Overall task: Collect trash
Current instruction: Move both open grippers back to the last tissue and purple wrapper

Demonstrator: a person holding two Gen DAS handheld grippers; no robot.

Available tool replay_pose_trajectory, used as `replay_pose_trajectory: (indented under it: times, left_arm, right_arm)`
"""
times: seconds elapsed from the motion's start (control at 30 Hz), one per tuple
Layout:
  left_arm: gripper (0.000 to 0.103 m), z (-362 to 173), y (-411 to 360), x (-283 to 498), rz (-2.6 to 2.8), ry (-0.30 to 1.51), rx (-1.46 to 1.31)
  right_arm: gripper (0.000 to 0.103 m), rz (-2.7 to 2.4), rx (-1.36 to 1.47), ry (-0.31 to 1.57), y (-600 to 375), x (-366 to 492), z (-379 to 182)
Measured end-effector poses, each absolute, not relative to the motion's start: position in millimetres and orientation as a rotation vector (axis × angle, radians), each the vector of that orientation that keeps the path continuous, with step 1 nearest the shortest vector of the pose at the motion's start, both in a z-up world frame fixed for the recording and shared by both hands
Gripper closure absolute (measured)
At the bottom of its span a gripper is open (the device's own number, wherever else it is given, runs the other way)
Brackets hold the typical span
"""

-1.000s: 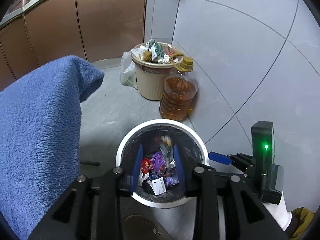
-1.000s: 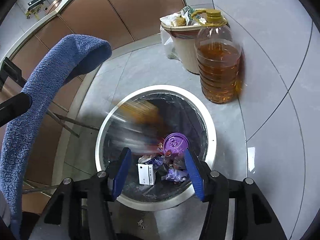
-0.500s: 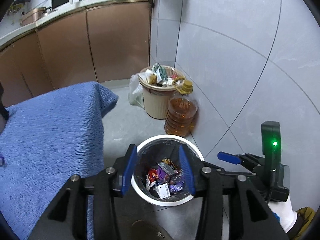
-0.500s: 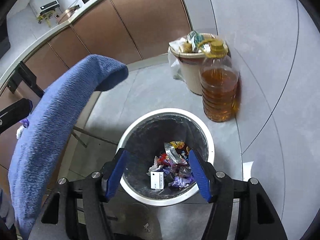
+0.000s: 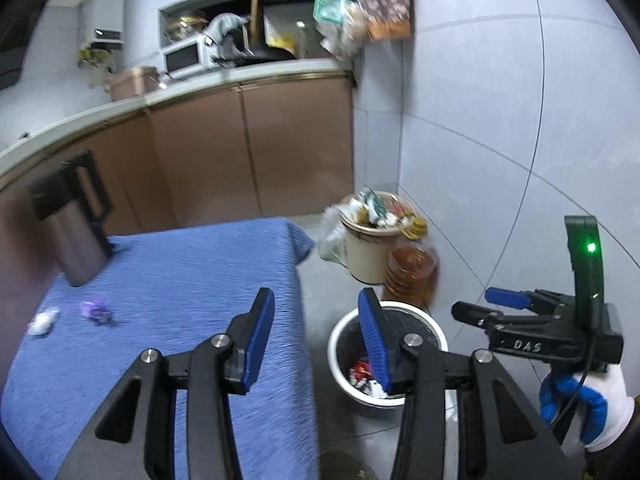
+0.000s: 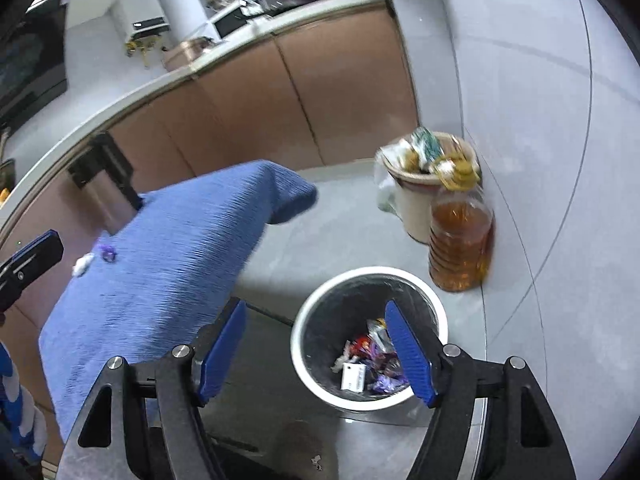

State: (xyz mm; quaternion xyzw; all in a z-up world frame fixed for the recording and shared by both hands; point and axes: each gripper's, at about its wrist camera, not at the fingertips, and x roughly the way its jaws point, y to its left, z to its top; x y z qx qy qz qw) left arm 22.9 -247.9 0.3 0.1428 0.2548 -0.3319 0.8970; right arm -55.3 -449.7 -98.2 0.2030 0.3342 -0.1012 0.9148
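Left wrist view: two crumpled scraps, a purple wrapper and a white wad, lie at 9 o'clock on the fuzzy blue cloth, the next pickups; white-rimmed, black-lined bin on the floor at 3 o'clock holds glossy wrappers. Left gripper stands apart and empty. Right gripper, jaws just widened, also empty; next move, I judge, needs a reach toward 9 o'clock and a pinch on thin, crushable foil.
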Motion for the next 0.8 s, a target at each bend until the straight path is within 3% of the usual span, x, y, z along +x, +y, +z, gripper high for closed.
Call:
replay_pose_trajectory:
  times: [0.23,0.33,0.8]
  left_arm:
    - [0.06,29.9,-184.1,-17.5,-0.579,0.439,0.261]
    - [0.049,39.8,-155.2,-35.5,-0.531,0.404,0.237]
    - [0.047,62.9,-35.6,-78.8,-0.365,0.296,0.134]
  right_arm:
    - [0.024,-0.145,0.346,0.635,-400.9,-71.1,-57.6]
    - [0.022,-0.121,0.313,0.617,-380.3,-78.4,-43.4]
    - [0.017,-0.035,0.161,0.561,-298.5,-81.8,8.7]
